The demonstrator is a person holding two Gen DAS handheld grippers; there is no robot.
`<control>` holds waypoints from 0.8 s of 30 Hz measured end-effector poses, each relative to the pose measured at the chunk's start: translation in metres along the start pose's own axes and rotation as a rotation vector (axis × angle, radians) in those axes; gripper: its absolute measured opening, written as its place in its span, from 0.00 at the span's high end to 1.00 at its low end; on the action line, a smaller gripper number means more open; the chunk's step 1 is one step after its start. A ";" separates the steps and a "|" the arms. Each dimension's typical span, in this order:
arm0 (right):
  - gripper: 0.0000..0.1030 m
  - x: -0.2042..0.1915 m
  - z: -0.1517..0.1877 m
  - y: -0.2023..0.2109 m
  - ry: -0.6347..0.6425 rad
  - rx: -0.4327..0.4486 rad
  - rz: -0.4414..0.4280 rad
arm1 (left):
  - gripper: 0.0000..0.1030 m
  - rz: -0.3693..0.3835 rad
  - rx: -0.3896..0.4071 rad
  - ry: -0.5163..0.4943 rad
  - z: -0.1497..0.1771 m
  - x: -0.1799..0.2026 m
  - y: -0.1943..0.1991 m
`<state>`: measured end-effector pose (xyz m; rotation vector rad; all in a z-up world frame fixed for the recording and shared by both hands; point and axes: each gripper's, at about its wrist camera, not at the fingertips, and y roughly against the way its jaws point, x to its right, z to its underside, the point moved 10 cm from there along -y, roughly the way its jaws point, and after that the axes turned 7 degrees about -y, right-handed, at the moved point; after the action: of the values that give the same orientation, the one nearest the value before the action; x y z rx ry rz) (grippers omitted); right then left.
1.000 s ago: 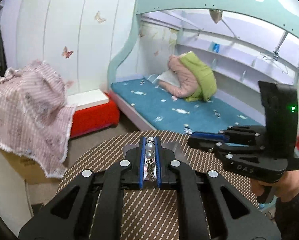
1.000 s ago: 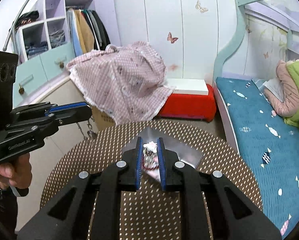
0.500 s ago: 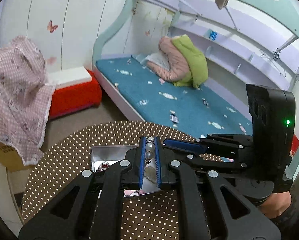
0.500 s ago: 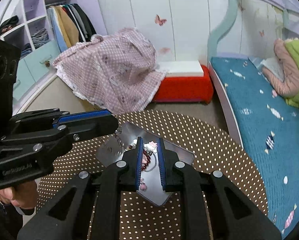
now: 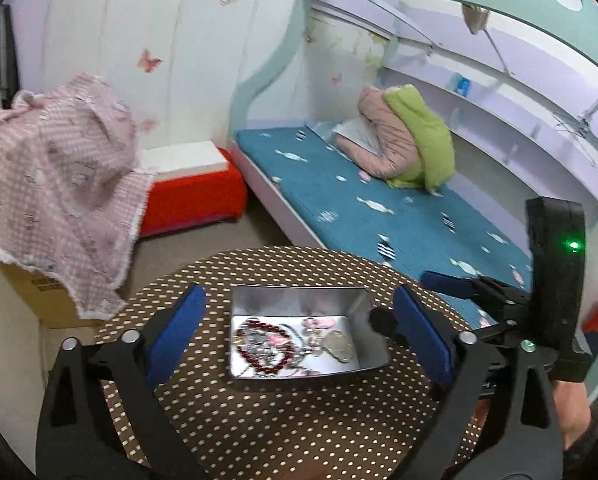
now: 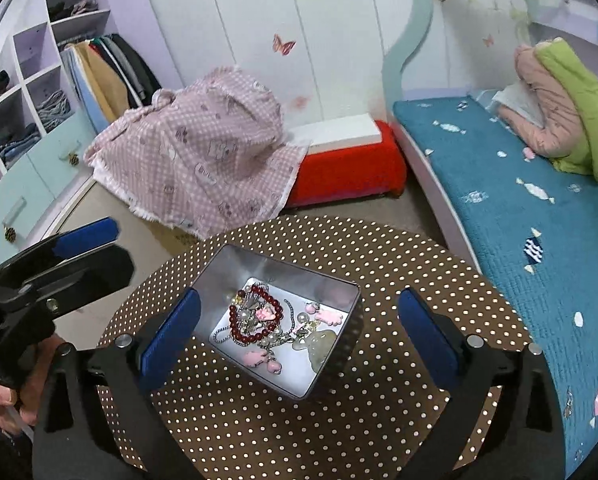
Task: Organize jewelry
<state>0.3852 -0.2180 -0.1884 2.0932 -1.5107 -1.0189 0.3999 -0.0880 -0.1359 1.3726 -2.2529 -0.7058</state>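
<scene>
A: Where does our jewelry [image 6: 273, 322] sit?

B: In a heap on the floor of the metal tin [image 6: 341, 344], which stands on the dotted round table [image 6: 379, 432]. We can pick out a red bead bracelet [image 6: 245, 316], pink charms [image 6: 259, 358] and a pale pendant [image 6: 319, 344].

A: And the claws?

B: Our left gripper [image 5: 295, 336] and our right gripper [image 6: 297, 334] both hang above the tin, jaws opening wide, with nothing between the pads; both are released.

A: Which way does the tin lie from each?

B: Straight ahead and below both, framed between the blue pads. From the left wrist its long axis runs across the fingers; from the right wrist it runs slantwise.

A: Which hand is nearer?

B: We cannot tell; they look about even. The right gripper [image 5: 499, 300] shows at the tin's right-hand side in the left wrist view. We judge any next move starts with lifting clear.
</scene>
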 end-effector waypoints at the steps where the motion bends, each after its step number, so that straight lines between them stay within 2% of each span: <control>1: 0.08 0.000 0.000 0.005 -0.002 0.010 0.012 | 0.06 -0.026 0.013 -0.001 0.000 -0.003 0.007; 11: 0.08 -0.009 0.013 0.057 -0.031 0.109 0.070 | 0.05 -0.248 0.155 -0.041 0.006 0.000 0.091; 17: 0.08 -0.023 0.034 0.114 -0.010 0.205 0.096 | 0.05 -0.295 0.242 -0.071 0.022 0.024 0.146; 24: 0.07 -0.035 0.065 0.175 -0.007 0.306 0.136 | 0.05 -0.328 0.287 -0.083 0.055 0.051 0.198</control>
<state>0.2158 -0.2406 -0.1055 2.1466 -1.8847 -0.7874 0.2091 -0.0461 -0.0547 1.9133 -2.2847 -0.5630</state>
